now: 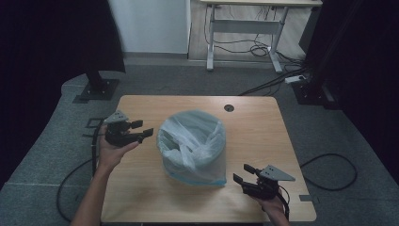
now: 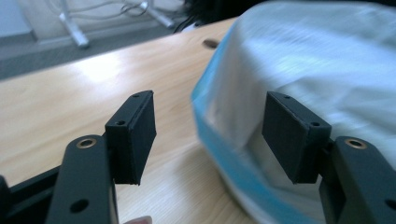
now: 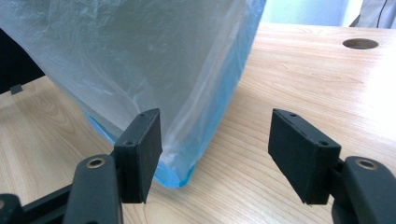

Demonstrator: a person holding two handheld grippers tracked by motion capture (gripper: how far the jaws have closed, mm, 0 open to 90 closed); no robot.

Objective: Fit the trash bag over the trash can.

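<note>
Translucent white plastic bag (image 1: 193, 141) lines a blue bin (image 1: 195, 178) standing upright mid-counter (image 1: 141, 188), bag mouth folded over the rim and facing up.

Left gripper (image 1: 141, 132): held off the counter at the bin's left, about rim height, tips pointing right at the bag, jaws apart, nothing between them. In the left gripper view the bag (image 2: 322, 70) fills the right side, with the right-hand pad (image 2: 292, 135) in front of the film; blurred there, so can't say whether it grazes it or sits just clear.

Right gripper (image 1: 243, 173): low, at the near-right corner of the bin, tips pointing left toward its base, jaws apart and empty. Right gripper view puts the bin's blue bottom corner (image 3: 180, 175) just ahead, left of centre, and the pads (image 3: 140, 149) clear of the bag (image 3: 140, 56).

Key relation: bin sits between the two grippers, vertical axis. Left gripper looks nearer the rim fold, right nearer the base. Any next grab on the bag edge probably falls to the left.
</note>
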